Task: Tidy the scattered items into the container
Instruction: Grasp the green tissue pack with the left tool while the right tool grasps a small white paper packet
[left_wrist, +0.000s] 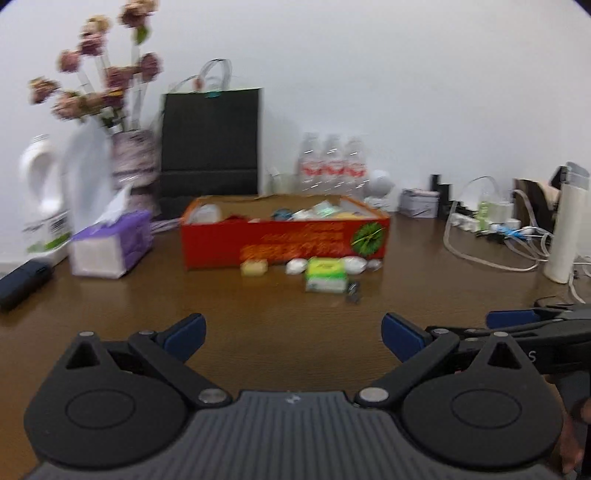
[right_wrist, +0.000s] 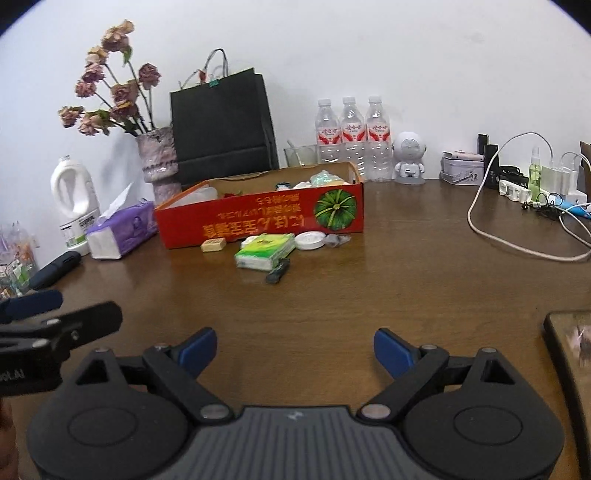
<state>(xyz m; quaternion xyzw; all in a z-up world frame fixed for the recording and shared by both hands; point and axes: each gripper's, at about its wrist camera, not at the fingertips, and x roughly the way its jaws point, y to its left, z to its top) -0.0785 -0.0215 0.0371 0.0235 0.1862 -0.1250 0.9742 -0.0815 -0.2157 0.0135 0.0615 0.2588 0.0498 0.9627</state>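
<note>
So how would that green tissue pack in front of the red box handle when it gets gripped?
The green tissue pack looks soft, so it would probably squash between the fingers. It lies flat, unlikely to roll. Its glossy wrapper may be slippery.

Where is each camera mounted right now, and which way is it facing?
Left wrist: sits on the left tongs, facing across the table to the red box; its open tongs show, the right tongs at the right edge.
Right wrist: sits on the right tongs, facing the same red box; its open tongs show, the left tongs at the left edge.
Shared: box, green tissue pack, black bag, water bottles.
</note>
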